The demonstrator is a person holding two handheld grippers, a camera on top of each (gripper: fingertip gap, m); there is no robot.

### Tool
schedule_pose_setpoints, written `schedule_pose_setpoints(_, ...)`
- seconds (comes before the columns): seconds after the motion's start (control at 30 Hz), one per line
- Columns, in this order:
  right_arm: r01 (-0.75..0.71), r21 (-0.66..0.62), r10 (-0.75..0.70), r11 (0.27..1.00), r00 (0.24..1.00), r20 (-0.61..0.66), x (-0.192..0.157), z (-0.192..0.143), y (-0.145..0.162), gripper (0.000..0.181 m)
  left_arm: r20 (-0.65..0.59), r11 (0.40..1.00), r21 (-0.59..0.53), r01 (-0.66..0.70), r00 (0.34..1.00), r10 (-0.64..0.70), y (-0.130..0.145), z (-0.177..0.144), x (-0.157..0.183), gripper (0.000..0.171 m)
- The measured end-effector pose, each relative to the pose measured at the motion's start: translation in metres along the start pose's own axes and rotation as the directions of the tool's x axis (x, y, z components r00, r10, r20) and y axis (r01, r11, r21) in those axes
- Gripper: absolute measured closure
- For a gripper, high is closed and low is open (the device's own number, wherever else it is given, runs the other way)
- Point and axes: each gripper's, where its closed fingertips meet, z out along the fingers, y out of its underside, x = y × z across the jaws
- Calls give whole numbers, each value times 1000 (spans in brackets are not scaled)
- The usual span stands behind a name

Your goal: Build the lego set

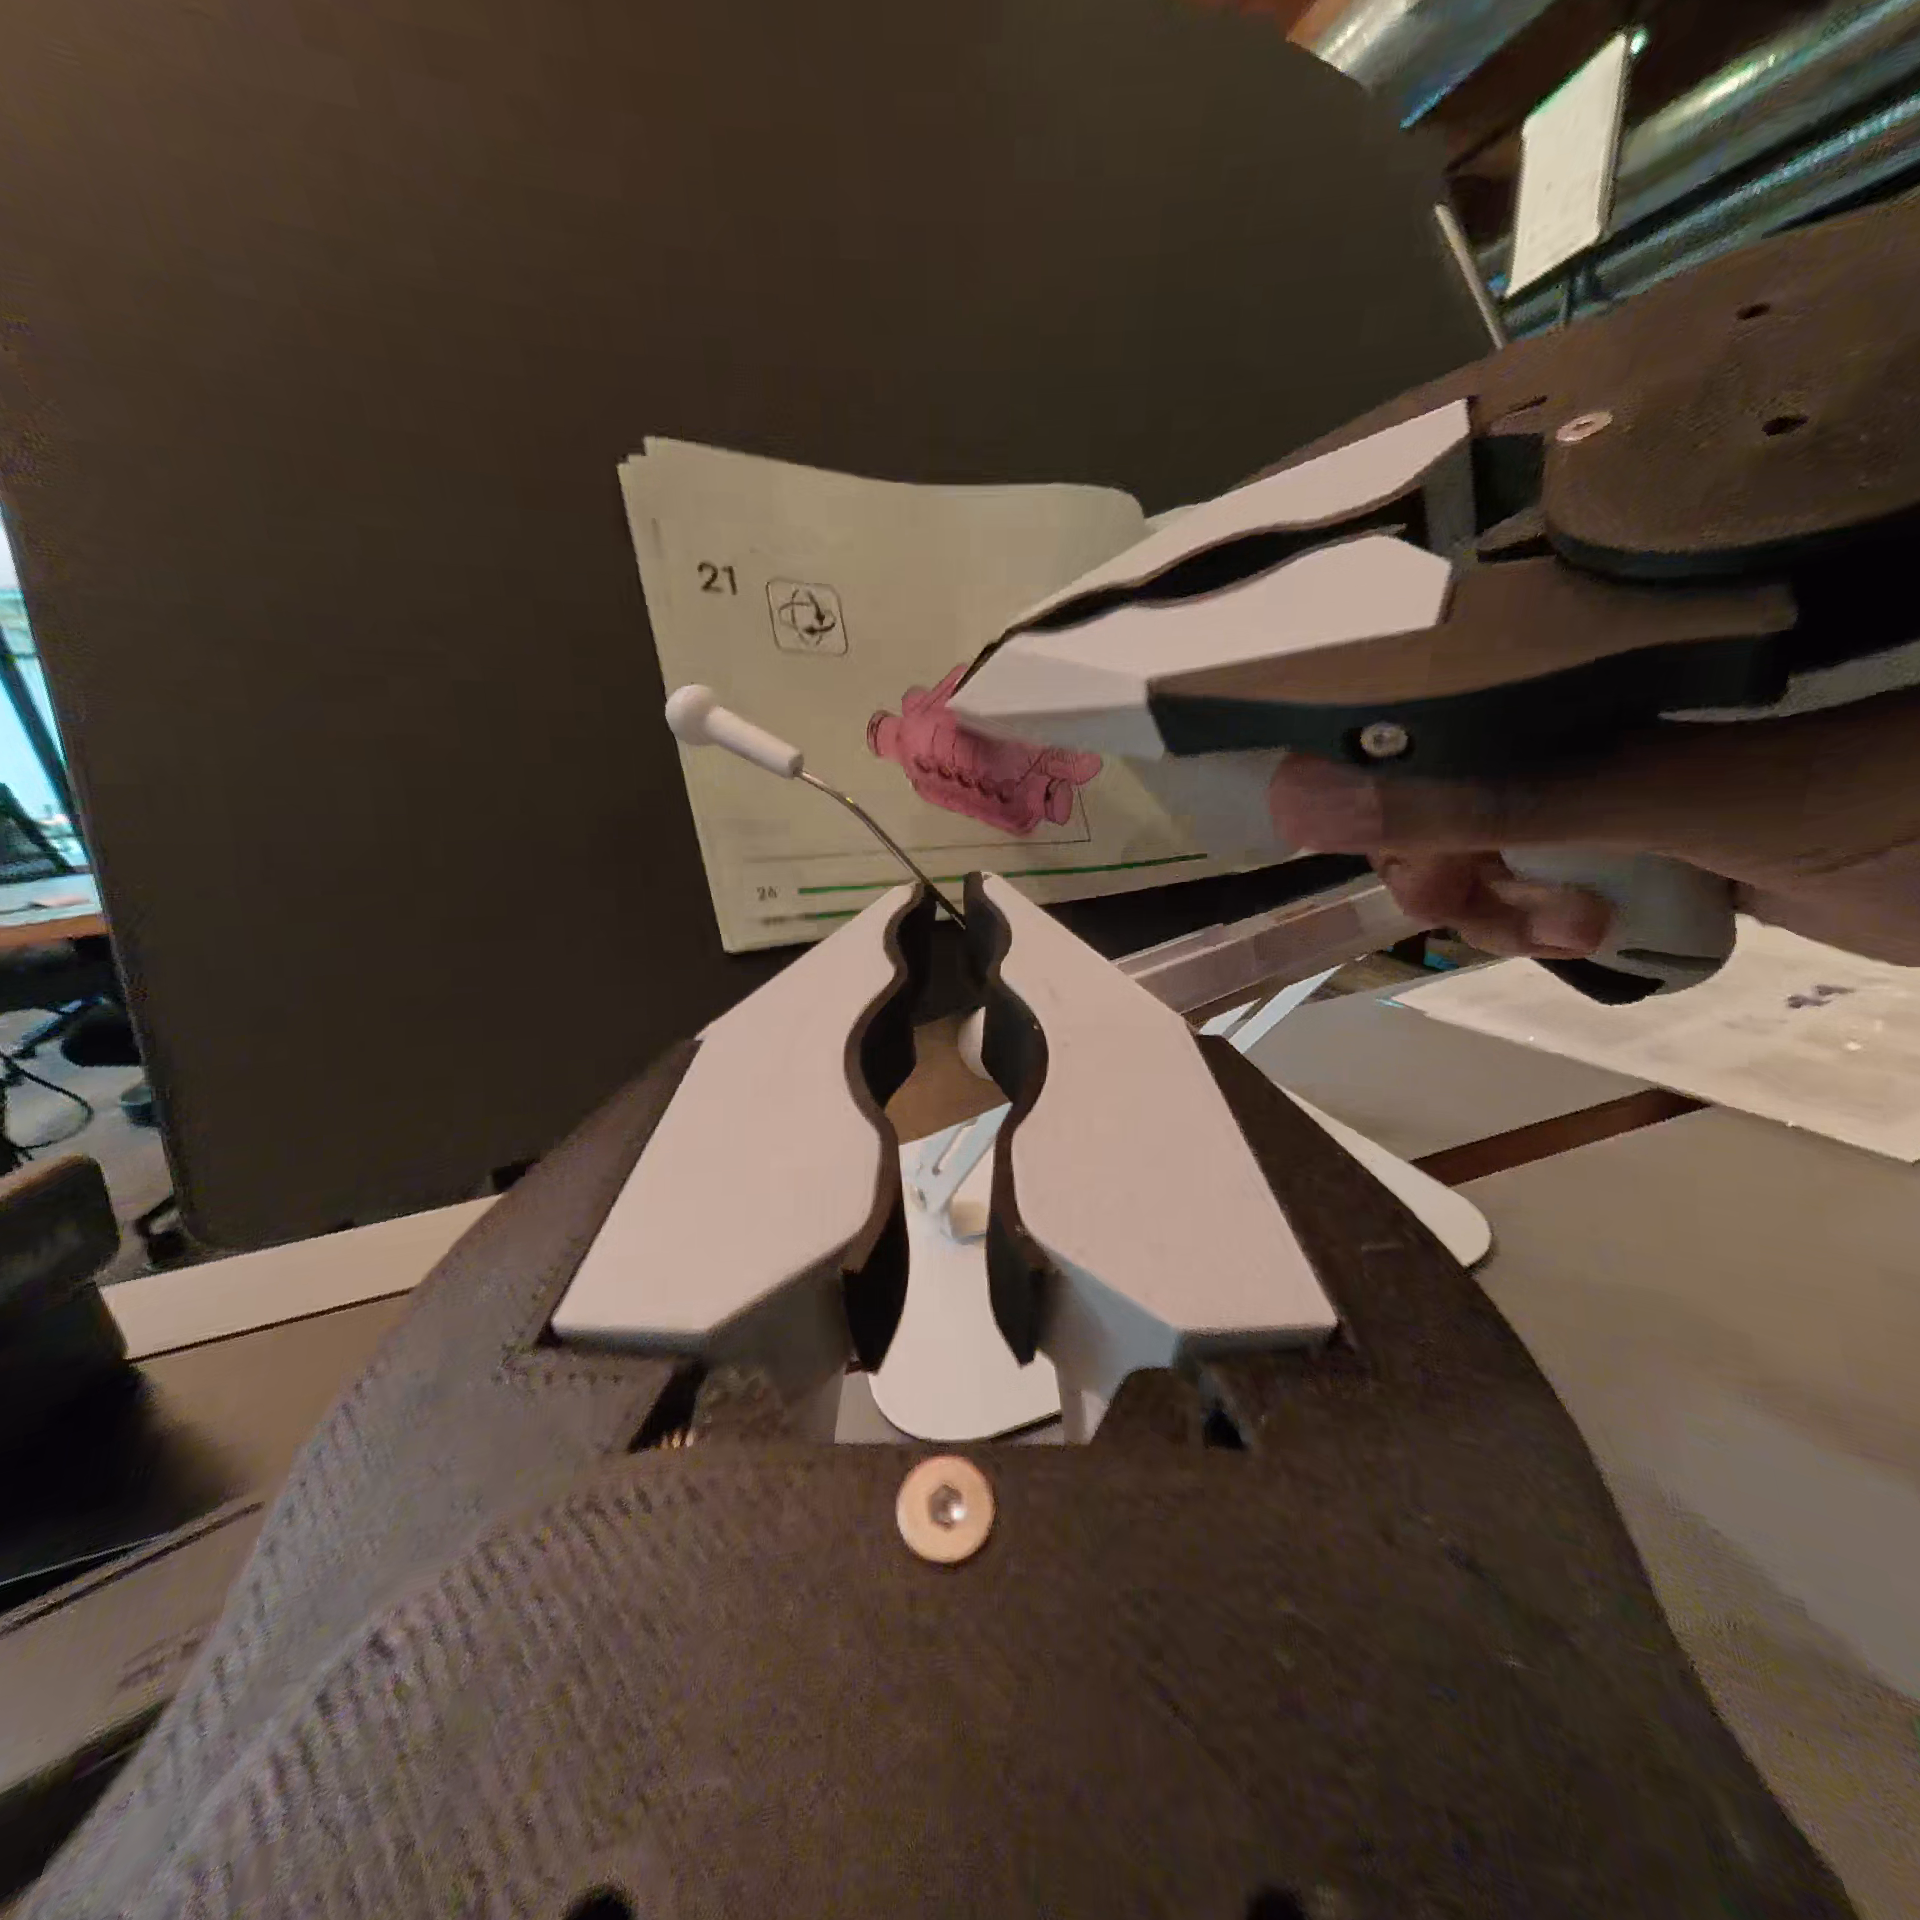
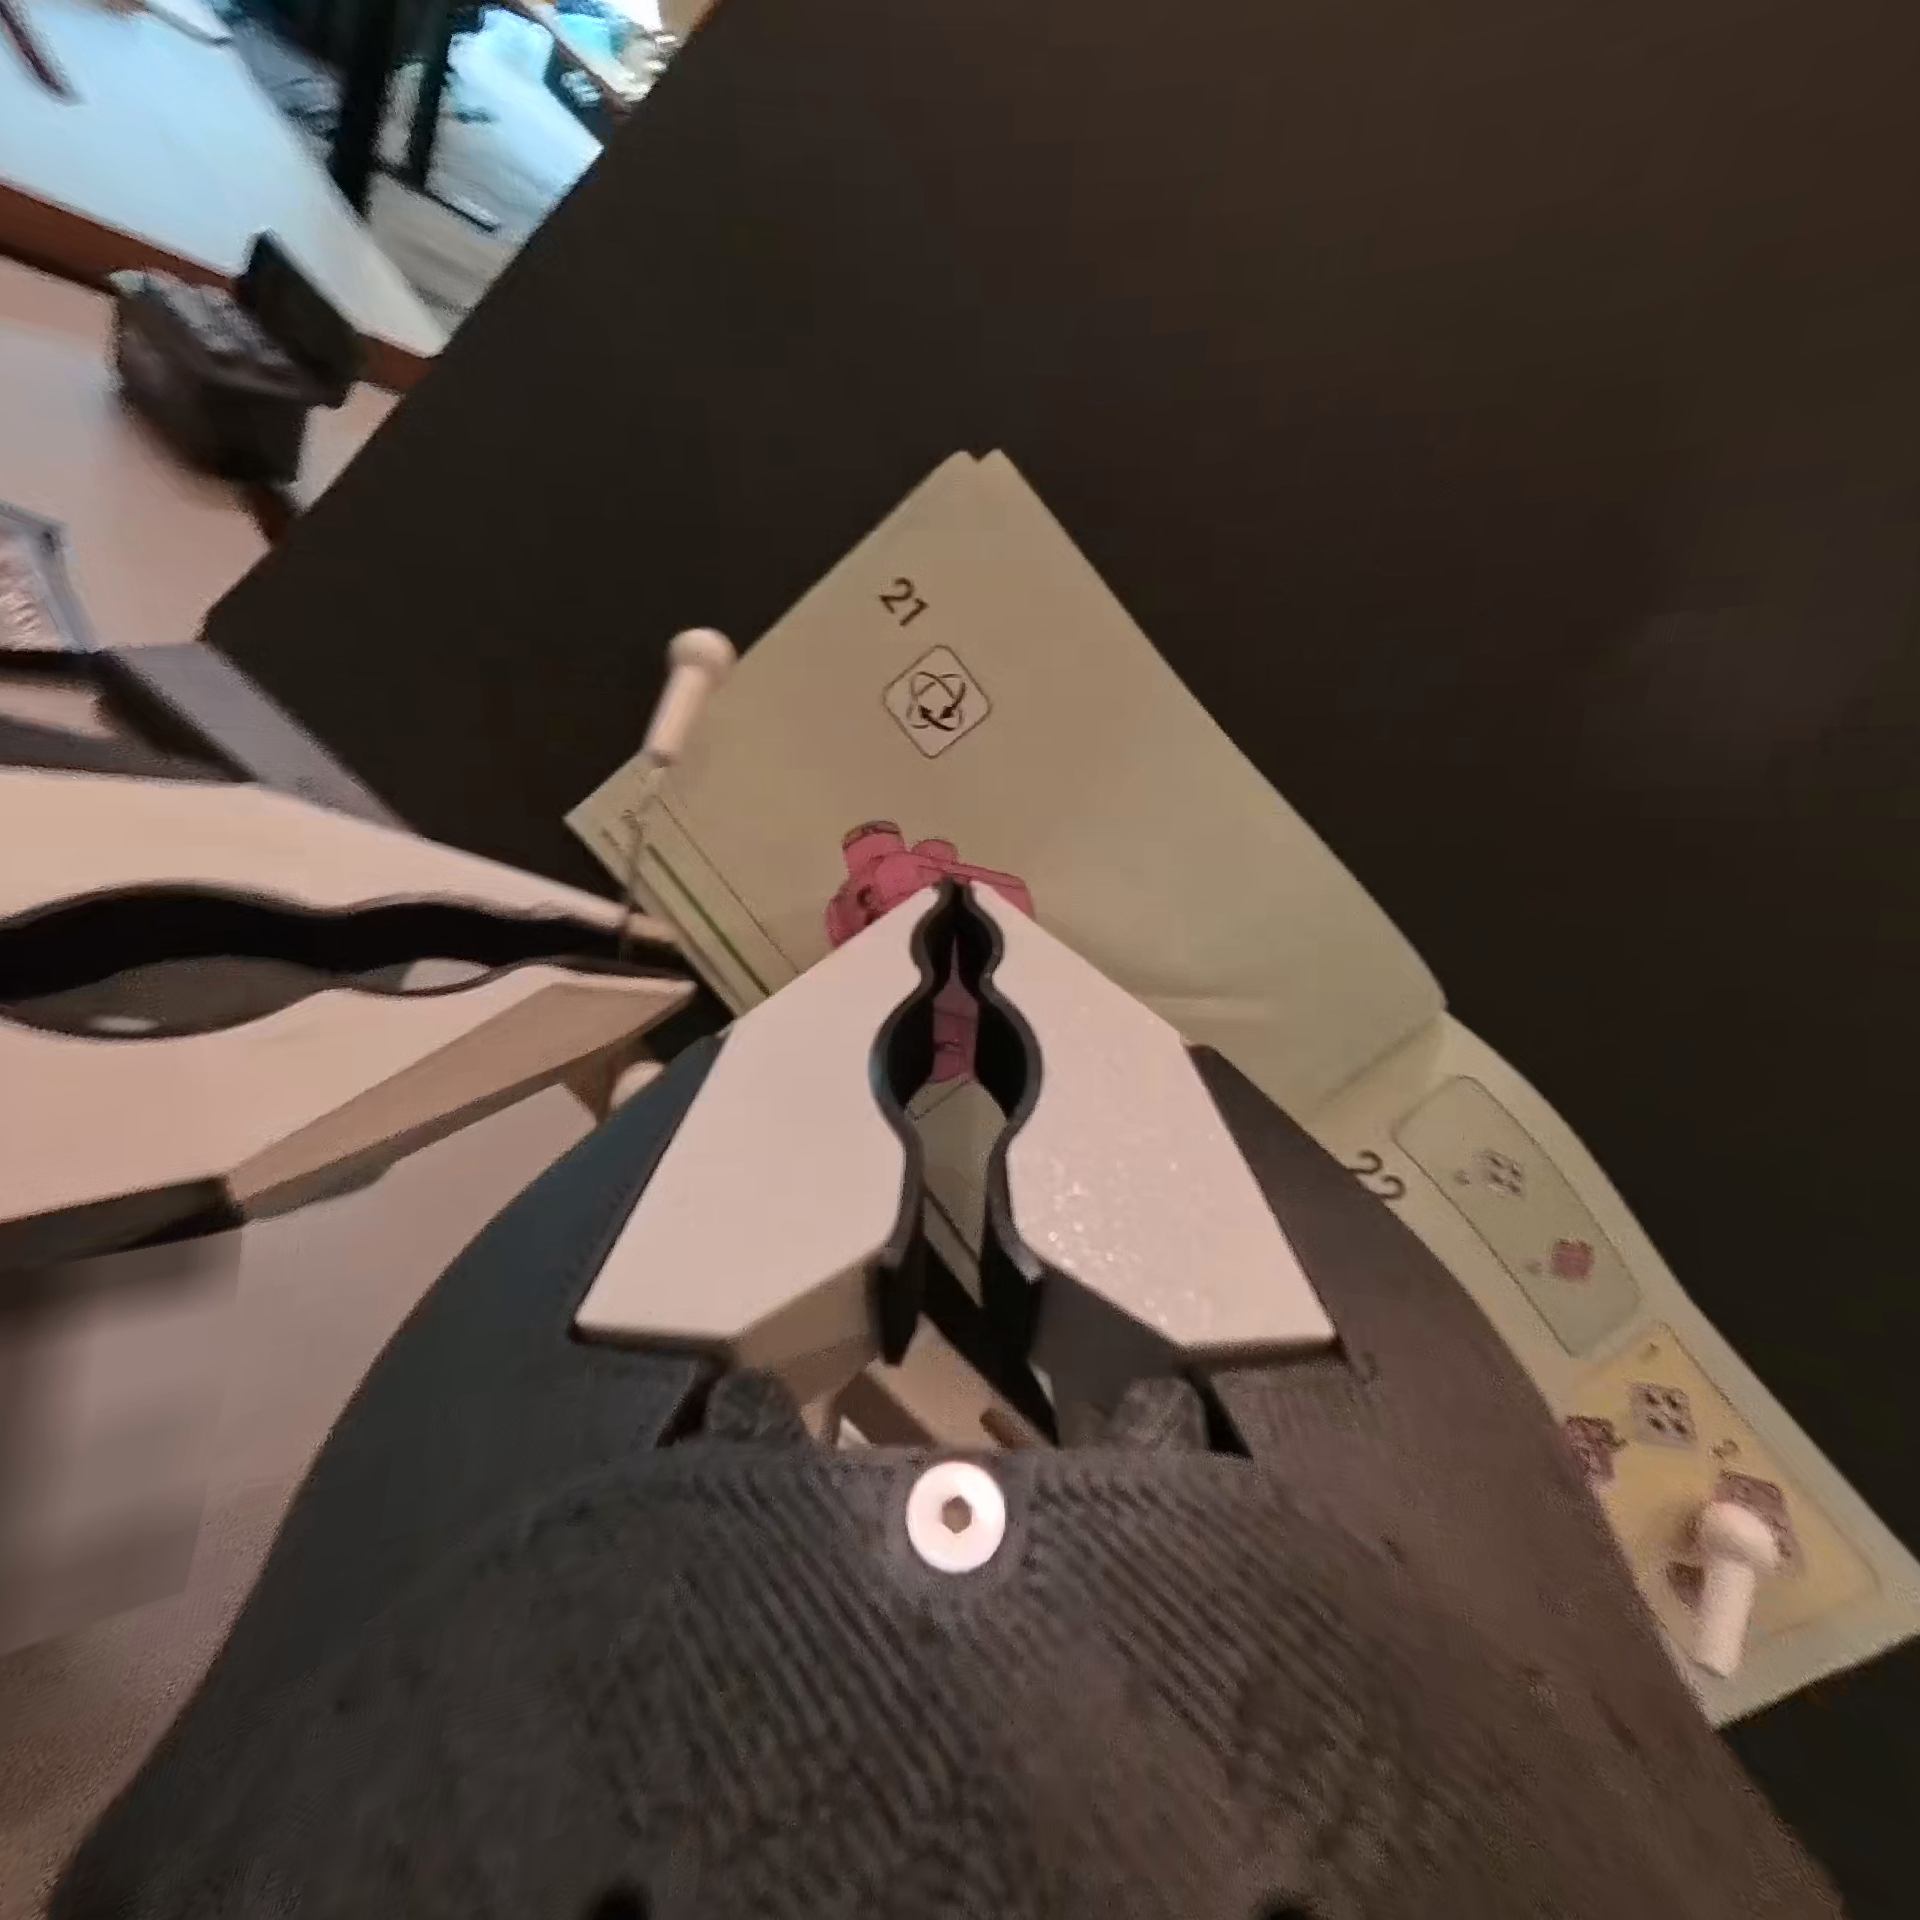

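- The left gripper point(image 1: 948, 914) has its fingers drawn close, pinching the dark lower end of a thin bent wire rod point(image 1: 878, 831) right at the tips. The rod curves up and to the left of the fingers and ends in a white knob point(image 1: 717, 722).
- Judged from this, the step in hand is turning the instruction booklet point(image 1: 894, 675) page. The rod is a slender thing and will likely spring, so the pinch should stay firm and low on it.
- Below the left fingers sits a white stand point(image 1: 1382, 1184) on the worktop point(image 1: 1662, 1351). It seems to carry the booklet, though the join is hidden.
- The right gripper point(image 2: 958, 894) has its fingers narrowed to a slit at the tips. I cannot tell whether a page edge lies between them; they lie on or just before the pink drawing on the page.
- For a clean turn, only one leaf should be taken near its edge and swept slowly, well clear of the rod to the left.
- No loose bricks or model show in either view; only the booklet shows, beyond both sets of fingers, propped against a dark board point(image 1: 727, 260).
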Motion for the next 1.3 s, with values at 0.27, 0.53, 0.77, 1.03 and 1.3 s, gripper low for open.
schedule_pose_setpoints(0.27,0,9,-1,1000,990,142,-24,-7,3,181,50,997,-29,-73,996,74,3,4,-1,169)
schedule_pose_setpoints(0.53,-112,10,110,994,987,118,-13,-101,-13,176,3,997,38,-69,998,69,-11,-2,5,145)
schedule_pose_setpoints(0.77,-321,-364,403,874,898,174,-71,-283,55,140,-18,959,281,-32,999,39,-94,-24,3,144)
schedule_pose_setpoints(1.03,-315,-578,489,753,856,170,-179,-378,140,106,-252,915,323,244,953,-165,-184,-56,51,155)
schedule_pose_setpoints(1.3,-764,-361,845,535,486,224,-163,-379,97,169,-644,979,71,190,758,-100,-169,-136,172,134)
